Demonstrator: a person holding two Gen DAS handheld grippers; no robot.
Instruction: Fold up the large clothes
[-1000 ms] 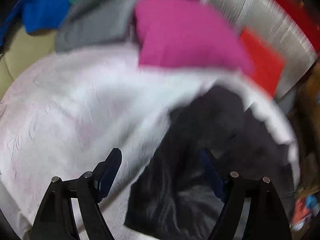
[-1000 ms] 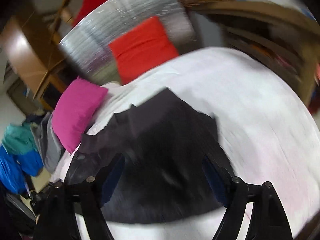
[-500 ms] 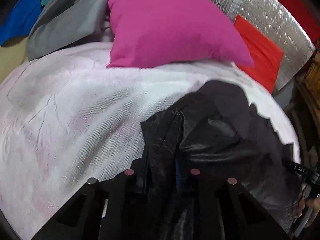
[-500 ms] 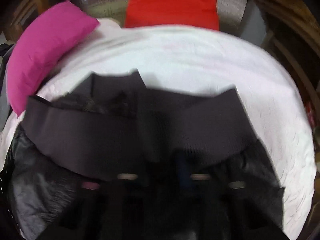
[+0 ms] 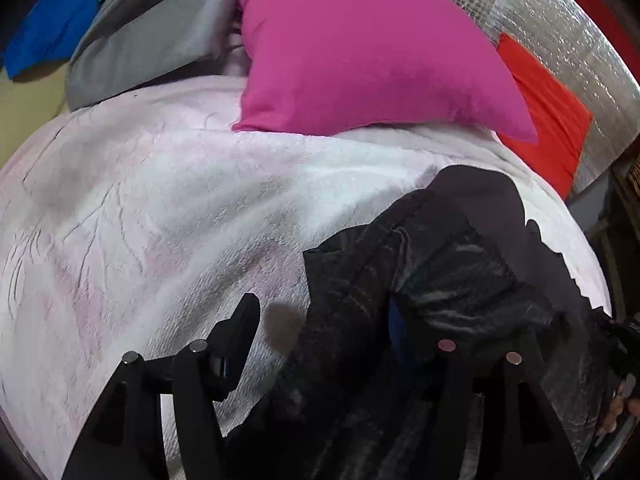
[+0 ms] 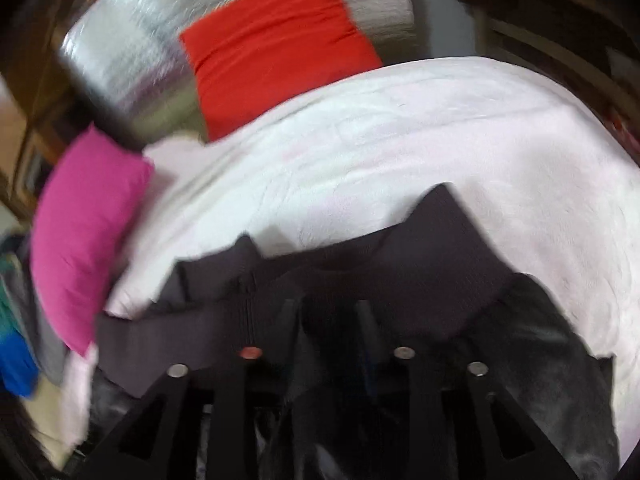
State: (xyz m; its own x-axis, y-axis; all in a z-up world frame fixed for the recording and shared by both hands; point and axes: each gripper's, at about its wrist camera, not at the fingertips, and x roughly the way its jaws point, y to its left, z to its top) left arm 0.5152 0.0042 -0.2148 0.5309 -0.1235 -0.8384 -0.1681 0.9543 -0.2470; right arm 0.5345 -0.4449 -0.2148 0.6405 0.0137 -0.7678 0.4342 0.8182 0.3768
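Note:
A large black jacket point(image 5: 448, 280) with a shiny lining lies bunched on a pale pink bedspread point(image 5: 160, 208). My left gripper point(image 5: 320, 320) is open over its left edge, left finger point(image 5: 240, 328) above bare bedspread, right finger partly hidden by the cloth. In the right wrist view the jacket point(image 6: 440, 248) spreads across the near part of the bed point(image 6: 400, 140). My right gripper point(image 6: 328, 320) has its fingers close together on a fold of the jacket; the view is blurred.
A magenta pillow point(image 5: 360, 48) and a red pillow point(image 5: 548, 112) lean at the bed's head against a silver padded panel point(image 5: 560, 20). Grey point(image 5: 152, 40), blue and teal clothes are piled at the far left. Wooden furniture borders the right side.
My left gripper was shut on the jacket half a second ago and has opened. My right gripper stays closed on the jacket and has moved, shifting its view.

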